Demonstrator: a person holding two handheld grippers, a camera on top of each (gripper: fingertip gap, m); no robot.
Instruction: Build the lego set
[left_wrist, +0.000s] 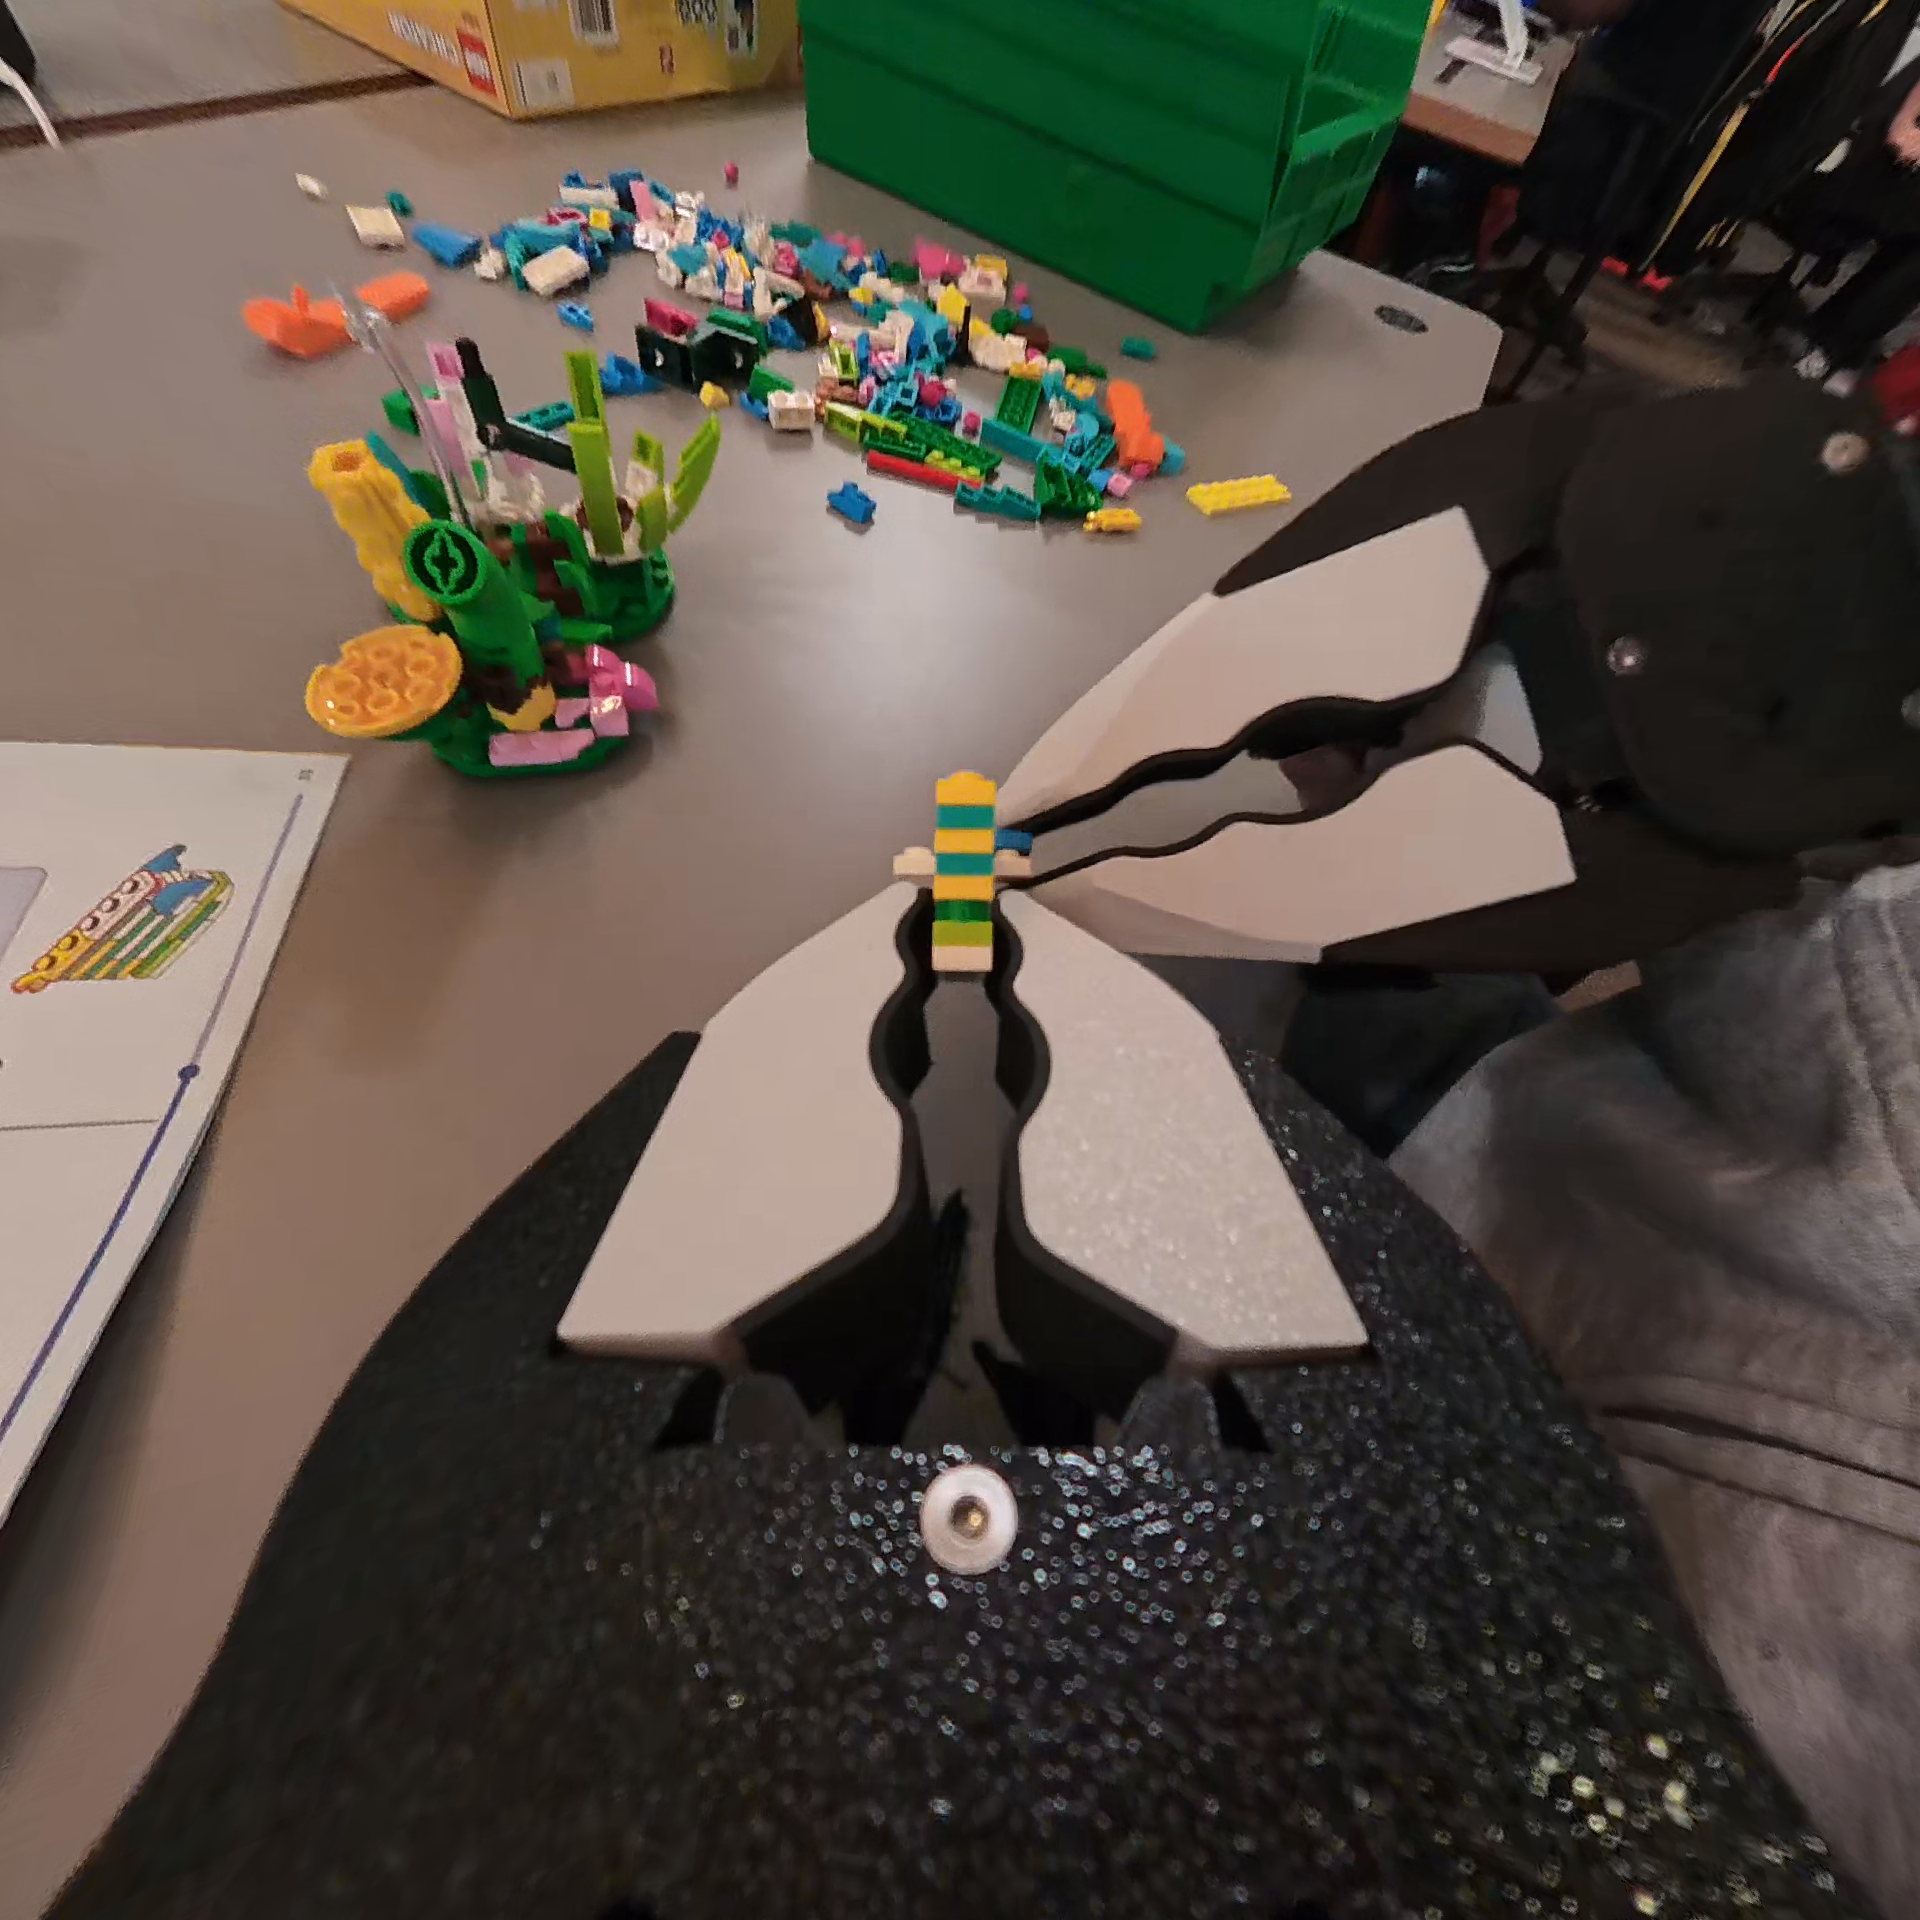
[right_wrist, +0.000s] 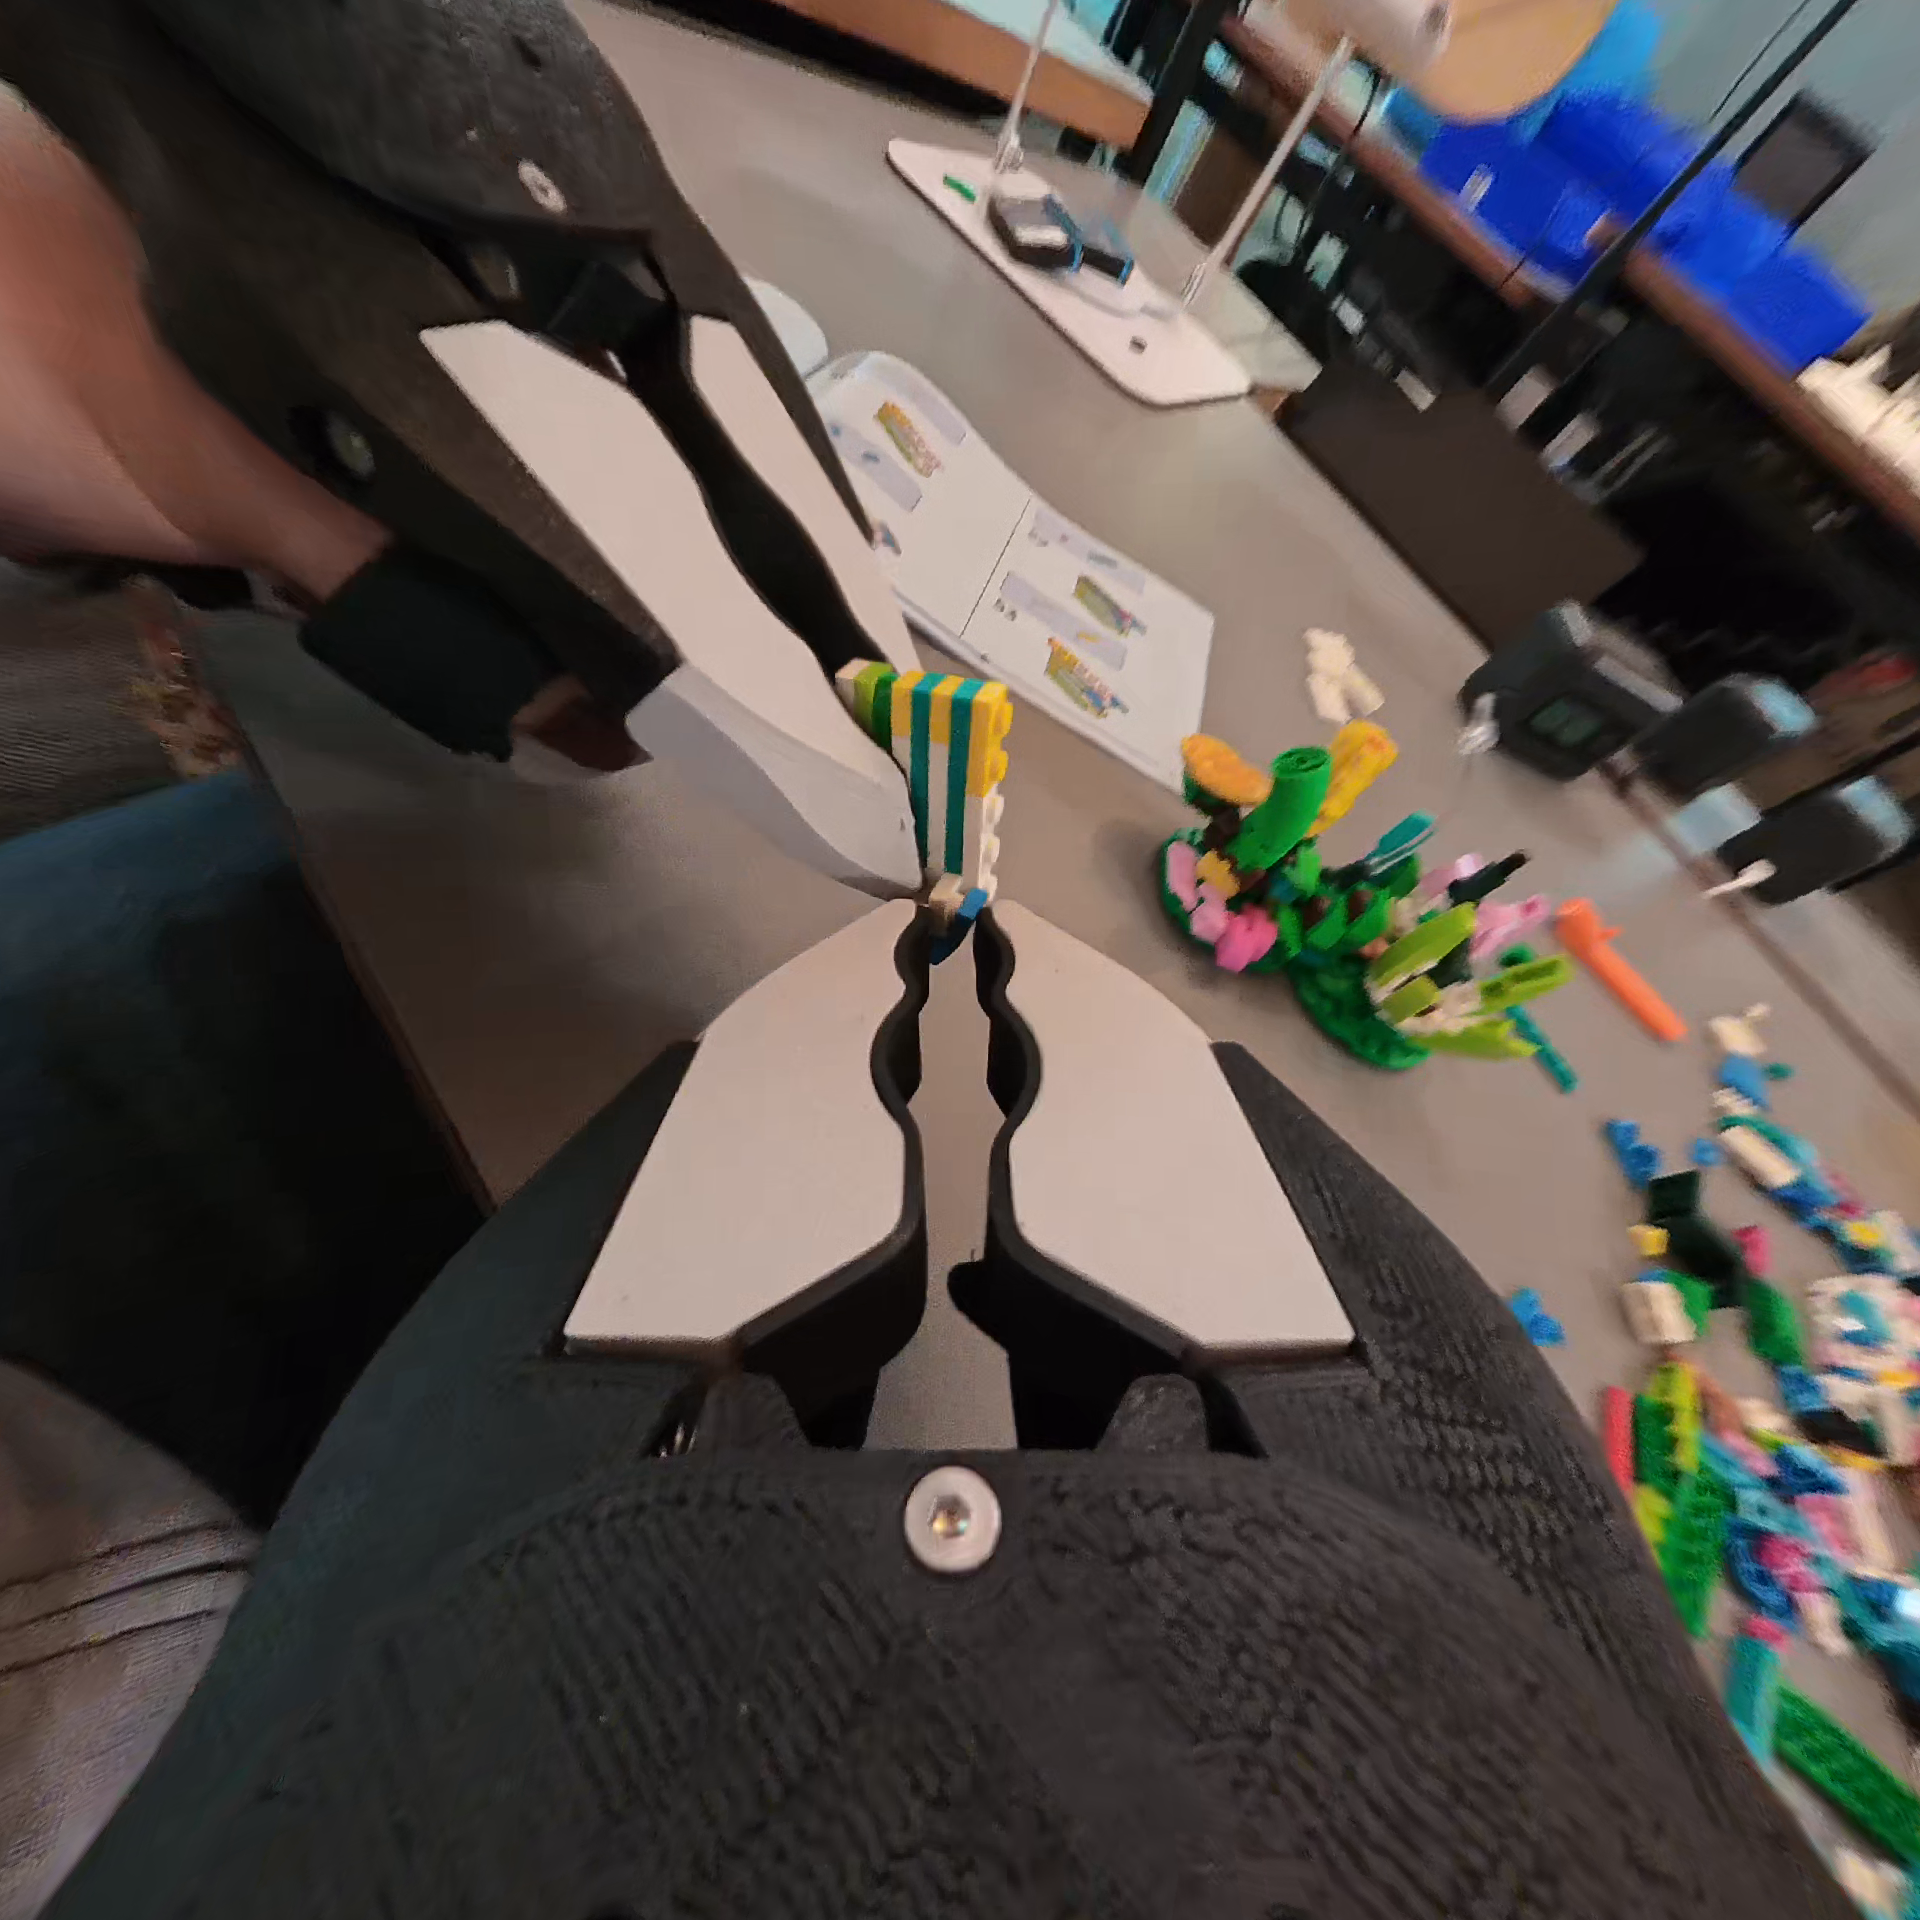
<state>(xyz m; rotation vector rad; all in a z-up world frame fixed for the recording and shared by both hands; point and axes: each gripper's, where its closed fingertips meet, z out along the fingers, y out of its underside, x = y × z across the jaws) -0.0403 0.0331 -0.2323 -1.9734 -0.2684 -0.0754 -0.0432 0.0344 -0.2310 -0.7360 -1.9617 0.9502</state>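
Surface: I am working over a grey desk, rounded at its far corner, in a cluttered workroom with further benches and dark equipment behind.

On the desk:
- a yellow cardboard box and a green plastic bin standing at the far edge;
- a spread of loose bricks in blue, teal, pink, white and green lying before the bin;
- a green plant model with yellow and pink blooms standing left of centre;
- an open instruction booklet lying at the near left.

Item in hand: a striped brick stack, yellow and teal layers above green, lime and white, with small white plates jutting sideways. It is hanging clear above the desk, near its front edge.

Left gripper: I am pinching the stack's lower end, both pads pressing its sides.

Right gripper: I am pinching a small blue brick, its other end touching the stack's side.
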